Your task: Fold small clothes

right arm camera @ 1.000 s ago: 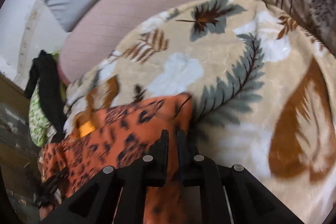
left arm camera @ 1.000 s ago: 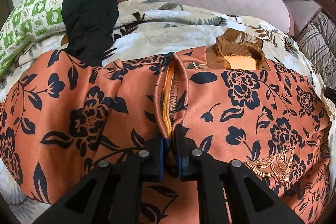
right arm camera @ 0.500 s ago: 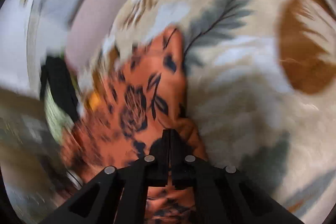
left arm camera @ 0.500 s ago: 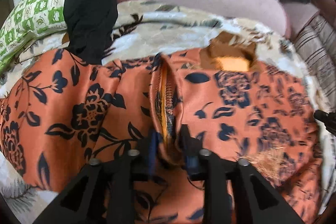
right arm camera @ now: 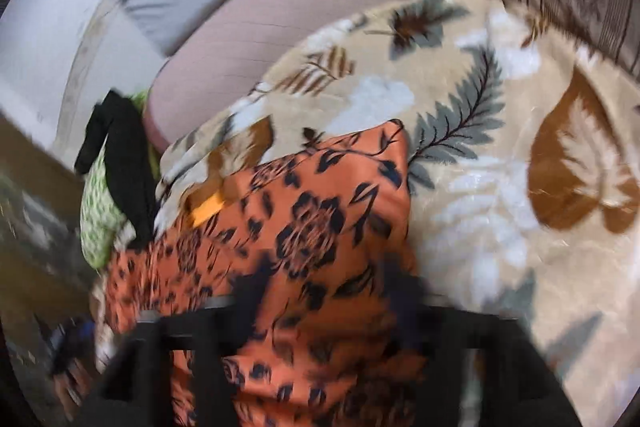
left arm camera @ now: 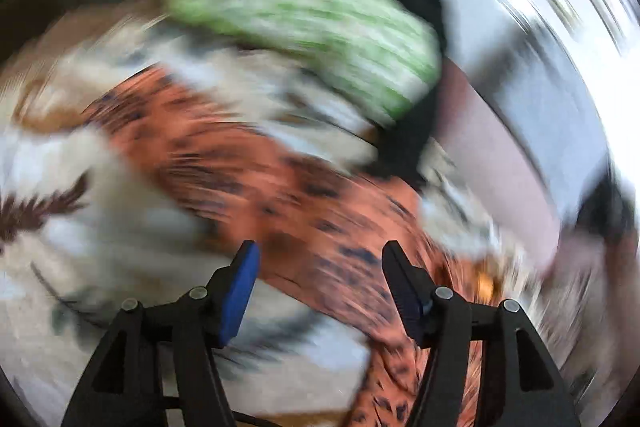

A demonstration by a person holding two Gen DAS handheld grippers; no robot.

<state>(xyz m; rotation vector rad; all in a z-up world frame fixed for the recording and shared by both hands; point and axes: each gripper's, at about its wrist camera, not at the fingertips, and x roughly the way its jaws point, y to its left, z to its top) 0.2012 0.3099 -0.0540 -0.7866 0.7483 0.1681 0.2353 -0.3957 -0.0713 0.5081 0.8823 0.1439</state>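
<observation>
Left gripper [left arm camera: 320,261] was spread wide and empty, with the orange black-flowered satin garment [left arm camera: 280,183] just past its tips, running far-left to near-right across the leaf-print beige blanket [left arm camera: 100,187]. Right gripper [right arm camera: 324,287] looked spread too, though blurry, sitting over the garment's near-right part, so it was the closer one.

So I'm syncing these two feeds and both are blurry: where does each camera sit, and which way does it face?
Left wrist: on the left gripper, looking along its open fingers, over the orange floral garment toward the green pillow; heavily blurred.
Right wrist: on the right gripper, fingers apart and smeared, above the same garment, facing the leaf-print blanket and pink sofa back.
Shared: garment, blanket, green pillow, black cloth.
</observation>
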